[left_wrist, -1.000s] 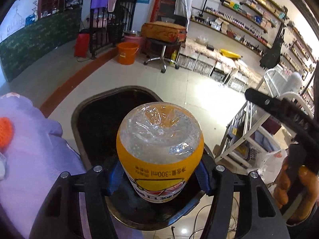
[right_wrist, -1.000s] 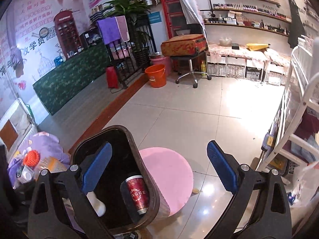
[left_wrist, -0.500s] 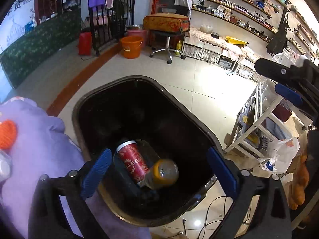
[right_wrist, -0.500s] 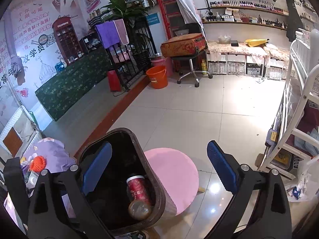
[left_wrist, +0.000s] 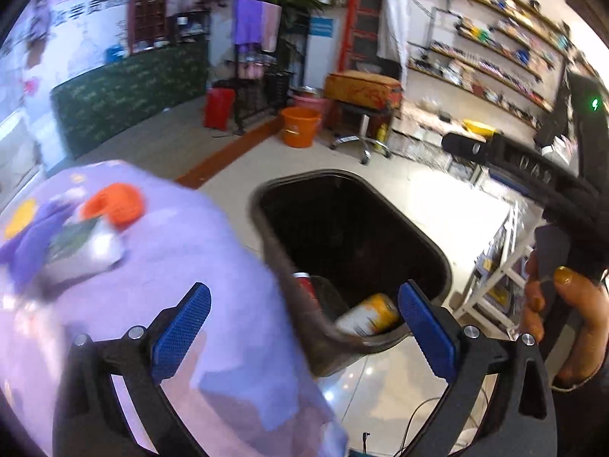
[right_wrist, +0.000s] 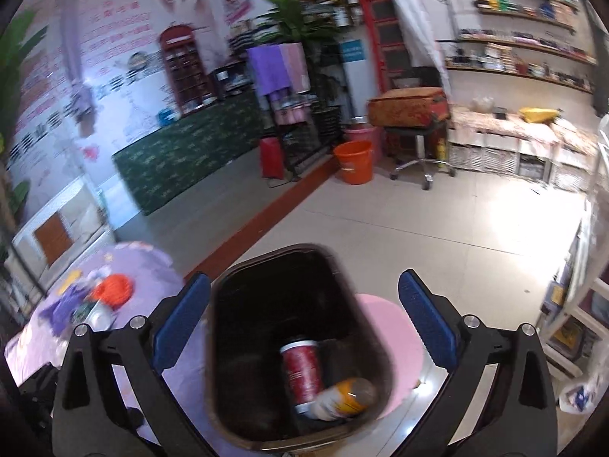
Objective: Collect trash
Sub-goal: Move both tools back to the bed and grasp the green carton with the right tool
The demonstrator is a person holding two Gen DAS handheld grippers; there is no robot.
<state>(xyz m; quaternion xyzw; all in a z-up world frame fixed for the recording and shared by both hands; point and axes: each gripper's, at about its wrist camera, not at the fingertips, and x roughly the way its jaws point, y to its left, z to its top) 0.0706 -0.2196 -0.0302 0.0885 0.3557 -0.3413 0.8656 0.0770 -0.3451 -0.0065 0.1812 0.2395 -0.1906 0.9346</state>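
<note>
Left wrist view: left gripper (left_wrist: 304, 323) released, its 2 ribbed blue pads (left_wrist: 182, 329) spread wide after just opening, nothing between them. Beneath the left pad, a soft lilac cloth (left_wrist: 182, 251) drapes a surface; on it a fuzzy orange knitted piece (left_wrist: 114, 202) and a blurred crumpled wrapper (left_wrist: 82, 245), both still outside the bin. Just beside the cloth stands the black bin (left_wrist: 380, 198), smooth plastic, rounded-rectangular mouth. Inside, at the bottom, the orange-labelled plastic bottle (left_wrist: 367, 320) lies on its side next to the red cylindrical cup (left_wrist: 304, 285). At right a hand (left_wrist: 563, 320) grips the black handle of the other tool.

Right wrist view: right gripper (right_wrist: 304, 323) also released, 2 blue pads apart over the bin (right_wrist: 243, 278), holding nothing. Bottle (right_wrist: 342, 400) and red cup (right_wrist: 302, 367) touch at the bin floor. A round pink stool top (right_wrist: 396, 327) sits beside the bin, partly behind it.

Farther off: glossy pale floor tiles (right_wrist: 437, 228), an orange plastic bucket (right_wrist: 354, 163), a swivel stool carrying a worn orange suitcase (right_wrist: 407, 106), a green patterned counter (right_wrist: 190, 152), wall shelves (right_wrist: 525, 11) of small items.
</note>
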